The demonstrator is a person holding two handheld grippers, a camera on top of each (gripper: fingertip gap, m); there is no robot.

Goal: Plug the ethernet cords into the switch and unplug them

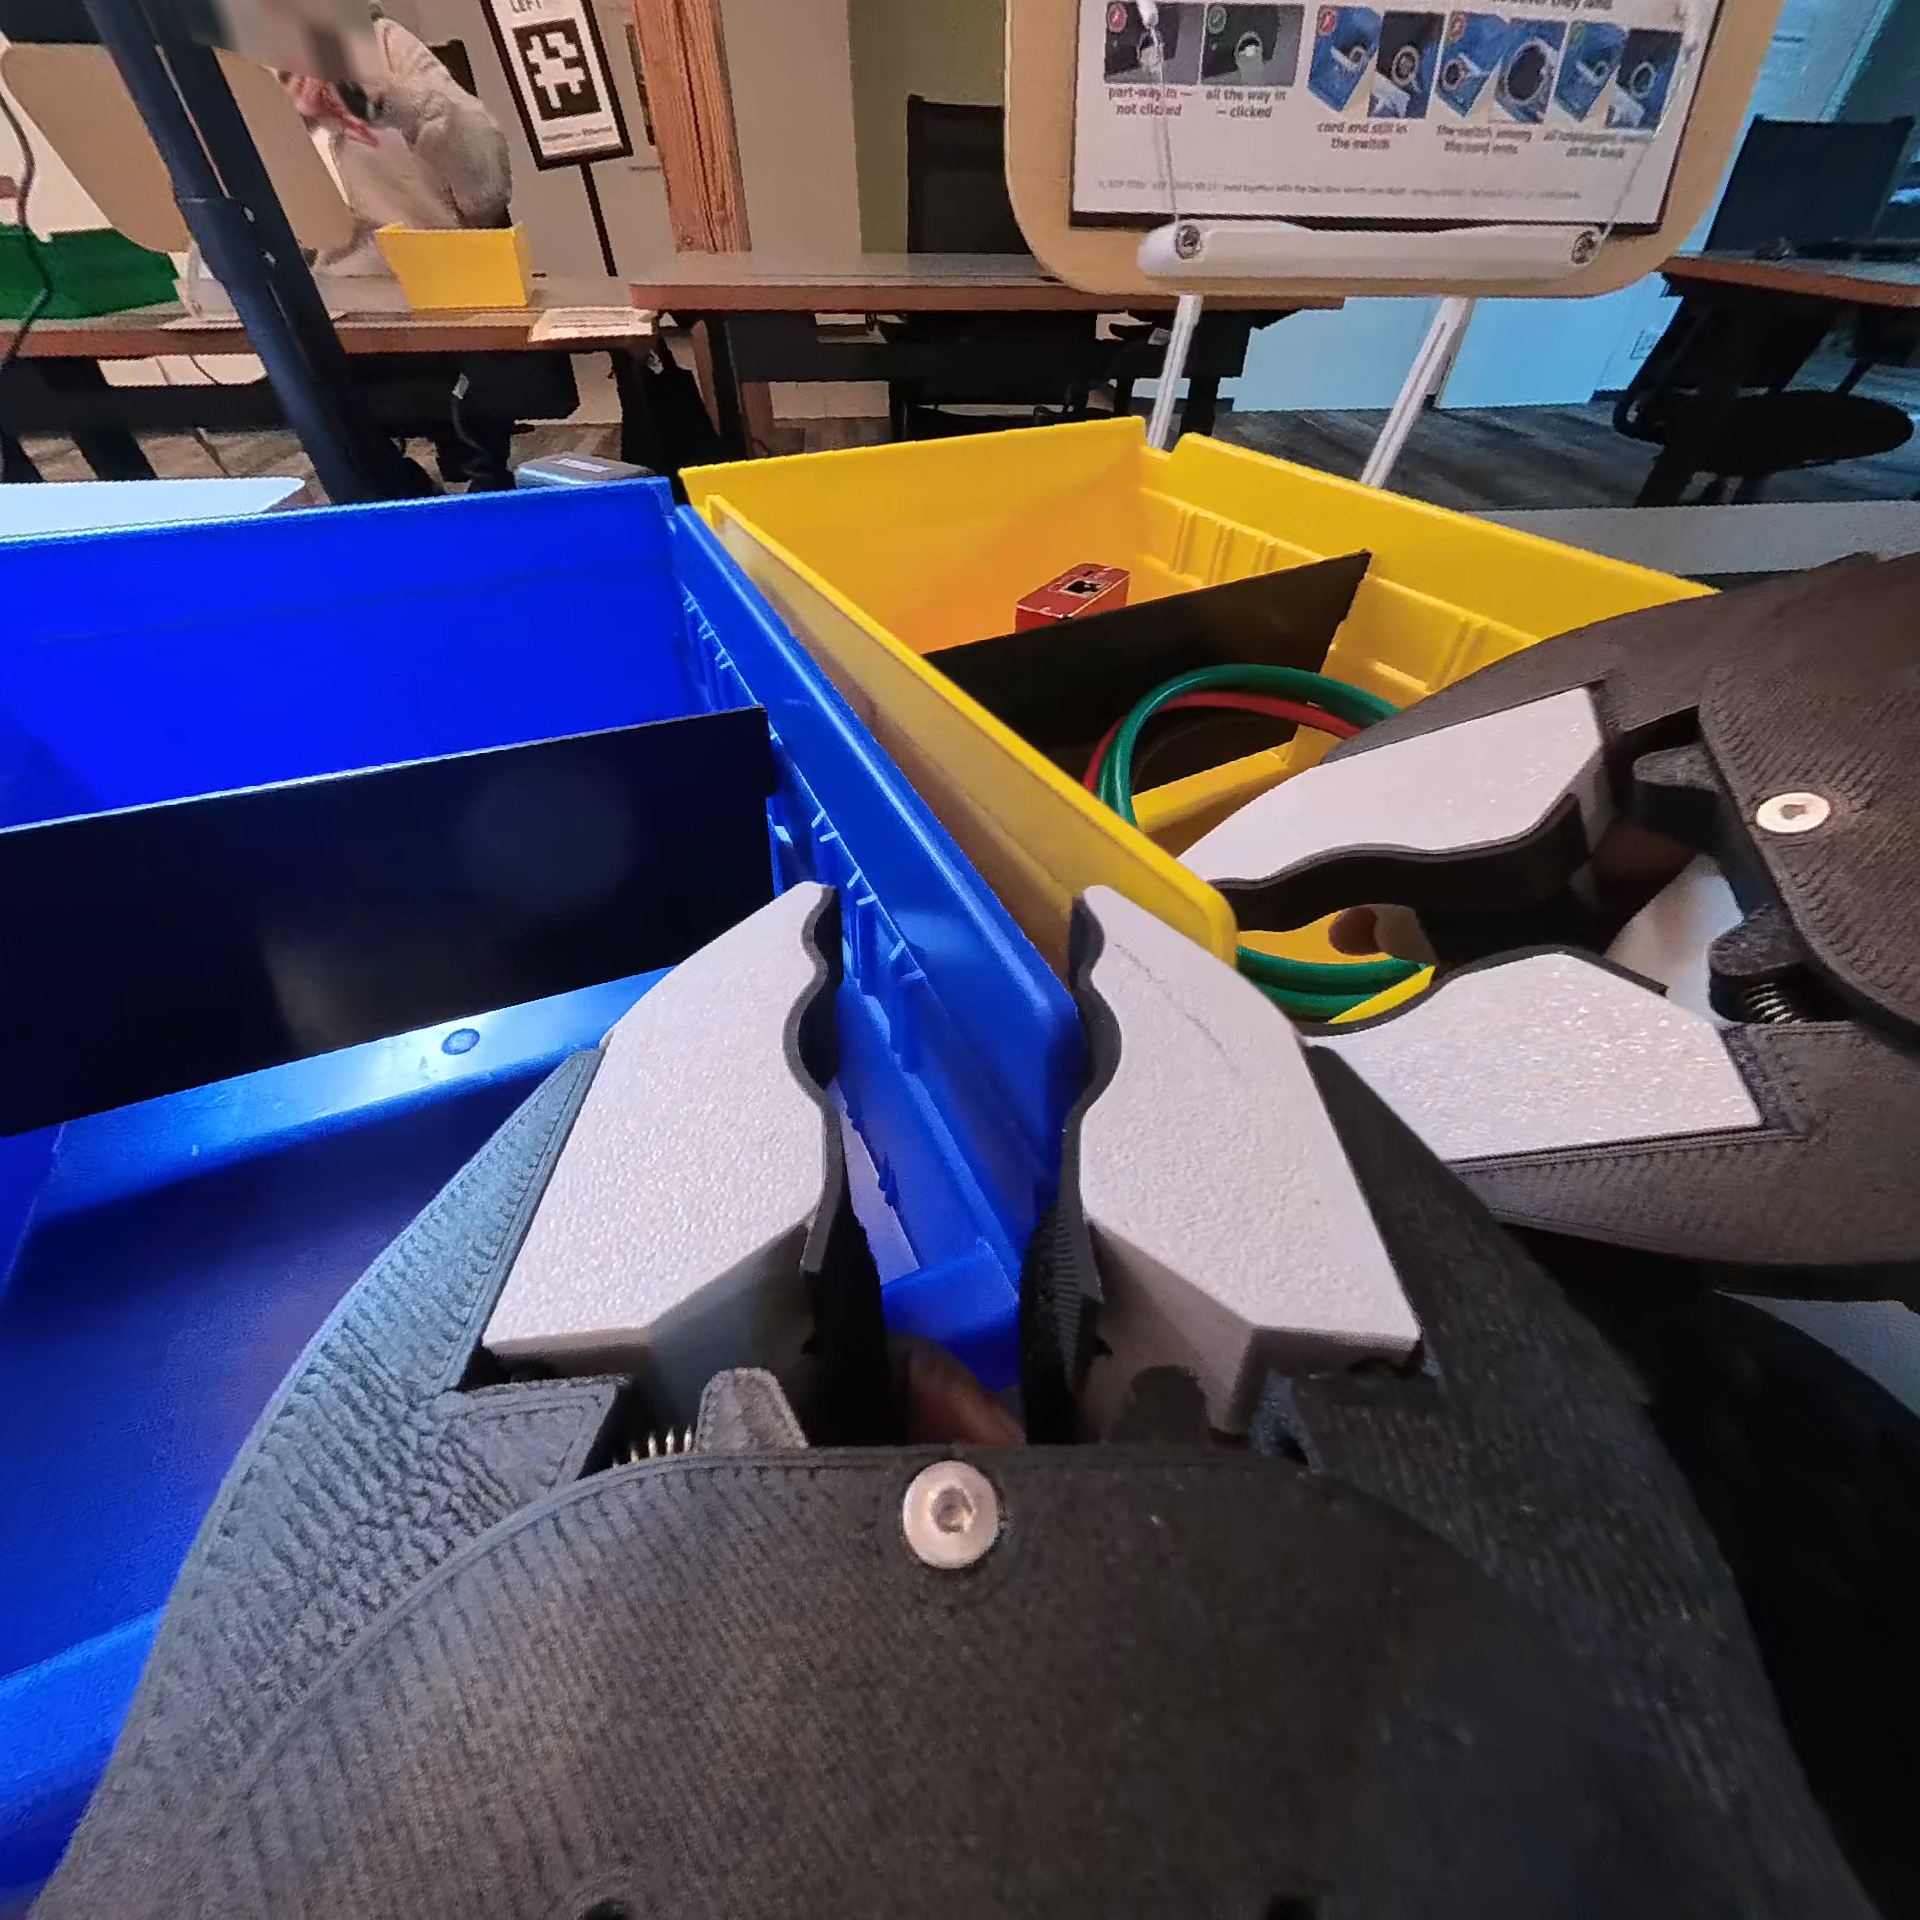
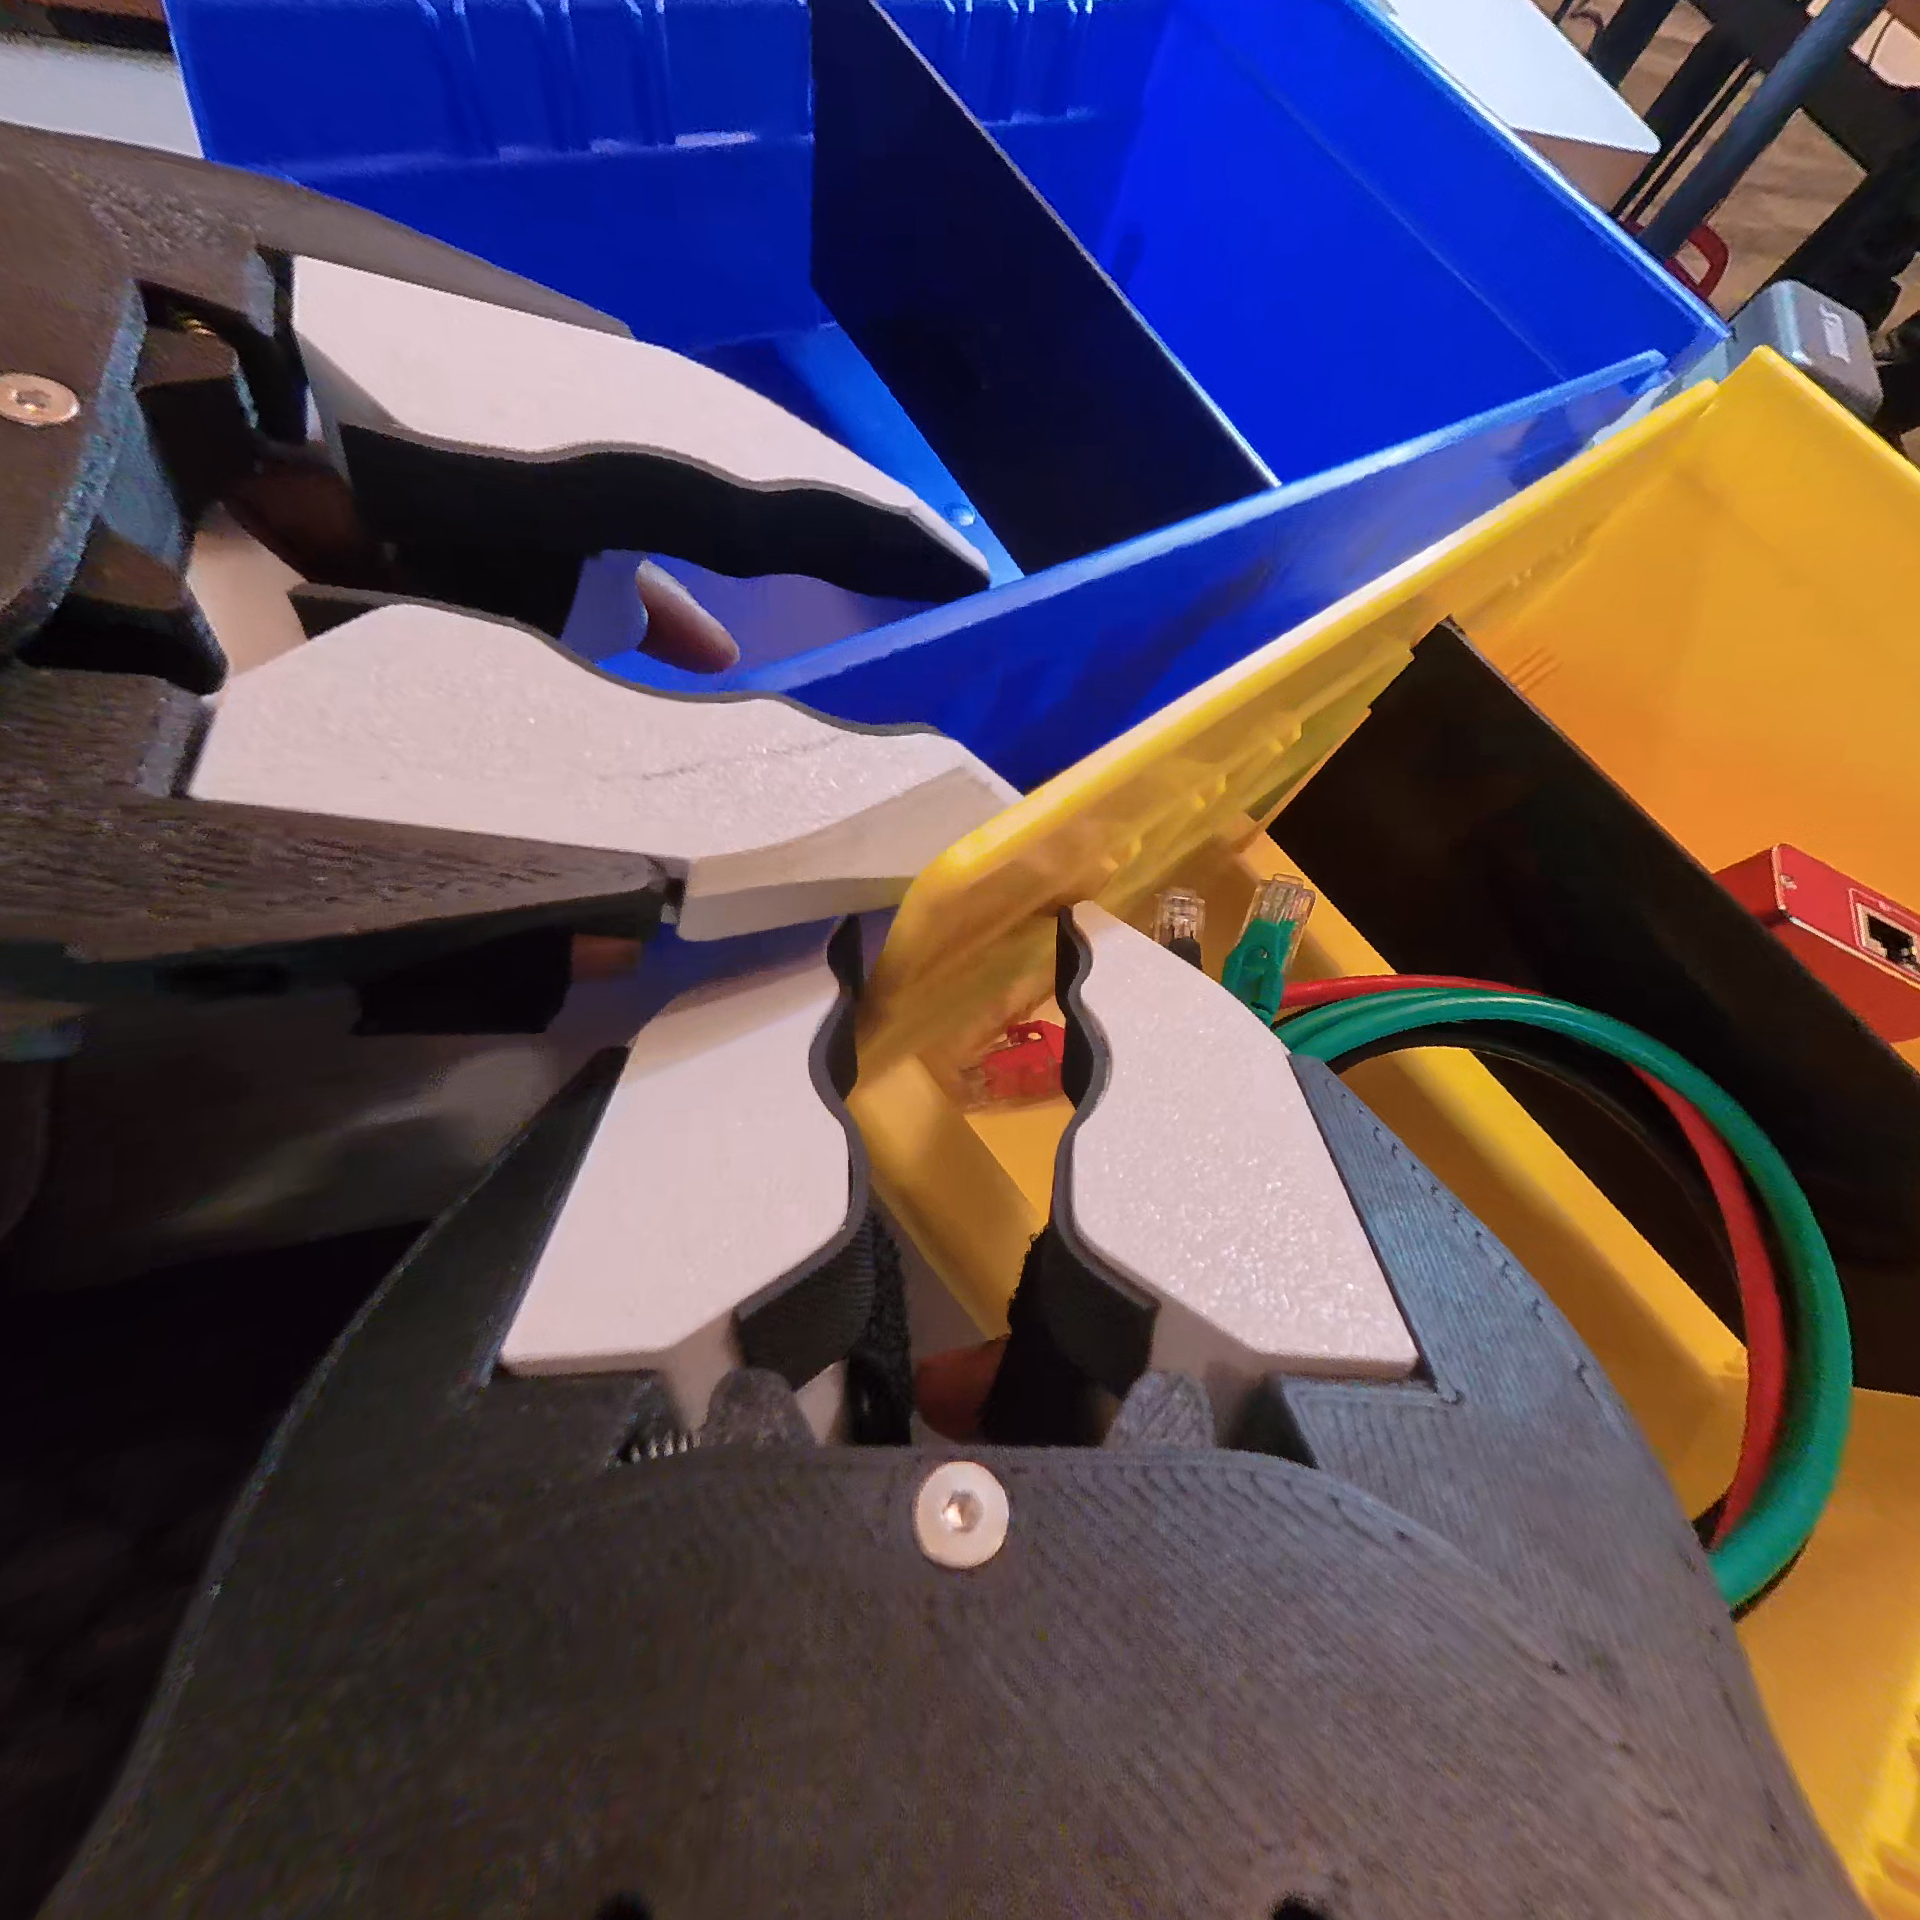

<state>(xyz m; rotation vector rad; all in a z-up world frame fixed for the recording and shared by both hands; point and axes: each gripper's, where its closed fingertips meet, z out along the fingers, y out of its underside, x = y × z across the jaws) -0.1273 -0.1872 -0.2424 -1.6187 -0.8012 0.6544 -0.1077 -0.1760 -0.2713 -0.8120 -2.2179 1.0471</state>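
Both tools apart, empty: left tool (image 1: pixel 951 935) straddles blue bin (image 1: pixel 914 862) wall, right tool (image 2: pixel 956 956) yellow bin (image 2: pixel 1195 790) rim. I steer right onto green plug (image 2: pixel 1270 925), pinch behind clip; red switch (image 2: pixel 1839 935) lies beyond divider.

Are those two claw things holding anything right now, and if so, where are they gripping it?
Nothing is held. The left gripper is open astride the blue bin's side wall; the right gripper is open astride the yellow bin's corner rim. Neither clamps.
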